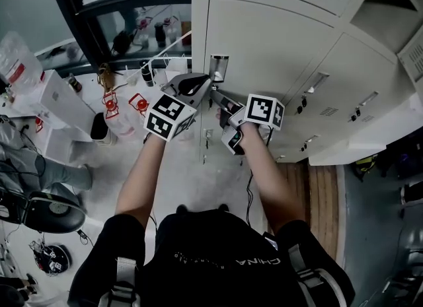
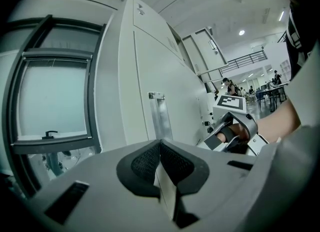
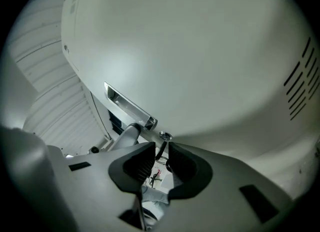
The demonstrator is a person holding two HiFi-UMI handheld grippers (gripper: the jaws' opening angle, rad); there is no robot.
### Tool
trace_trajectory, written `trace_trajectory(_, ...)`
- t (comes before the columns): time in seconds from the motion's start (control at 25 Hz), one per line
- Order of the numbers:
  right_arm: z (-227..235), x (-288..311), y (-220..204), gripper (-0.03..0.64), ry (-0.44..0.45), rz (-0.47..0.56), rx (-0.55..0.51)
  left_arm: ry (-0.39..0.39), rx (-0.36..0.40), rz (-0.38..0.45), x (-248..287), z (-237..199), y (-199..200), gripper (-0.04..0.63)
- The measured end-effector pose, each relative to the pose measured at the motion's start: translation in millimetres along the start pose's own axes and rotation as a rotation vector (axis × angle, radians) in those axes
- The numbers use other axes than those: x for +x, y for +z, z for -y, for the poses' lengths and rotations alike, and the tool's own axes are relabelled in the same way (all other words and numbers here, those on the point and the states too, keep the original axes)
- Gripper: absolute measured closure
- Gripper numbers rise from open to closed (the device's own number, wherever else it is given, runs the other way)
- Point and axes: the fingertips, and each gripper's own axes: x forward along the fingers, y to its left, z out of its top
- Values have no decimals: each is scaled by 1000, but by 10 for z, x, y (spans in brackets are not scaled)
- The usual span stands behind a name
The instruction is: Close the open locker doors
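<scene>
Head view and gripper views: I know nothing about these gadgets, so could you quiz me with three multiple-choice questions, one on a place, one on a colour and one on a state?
1. What do the left gripper and right gripper face?
A the locker door
B a stool
C a ceiling lamp

2. What colour is that door?
A red
B pale grey
C black

3. How do the left gripper's jaws stand?
A wide apart
B around a bottle
C together

Answers:
1 A, both gripper views look onto the door.
2 B, its panel is pale grey in every view.
3 C, the left gripper view shows them closed together.
</scene>
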Motion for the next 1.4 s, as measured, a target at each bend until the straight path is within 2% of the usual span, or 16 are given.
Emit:
trace_trajectory(0.12, -13, 6, 2, 526, -43, 22, -54, -3, 6, -2, -15, 4, 0, 574)
trace_trajectory(0.32, -26, 1, -17, 541, -178, 29, -260, -8, 17, -6, -28, 9, -1, 574)
trace_trajectory(0.56, -29, 6, -33, 541, -296, 12, -421, -16, 30, -6, -37, 8, -9, 575)
trace_trajectory(0.84, -46, 31, -78, 541, -474, -74, -750, -28, 29, 1, -54, 12, -10, 575)
trace_trajectory(1.08, -48, 34, -96, 541, -592, -143, -996, -38, 26, 5, -41, 17, -9, 574)
trace_trajectory(1.24, -85, 51, -102, 540, -617, -163, -1073, -46, 20, 7, -19, 20, -6, 574)
trace_trajectory(1.4, -77, 55, -109, 537, -602, -168, -1060, -48, 24, 5, -18, 22, -9, 574)
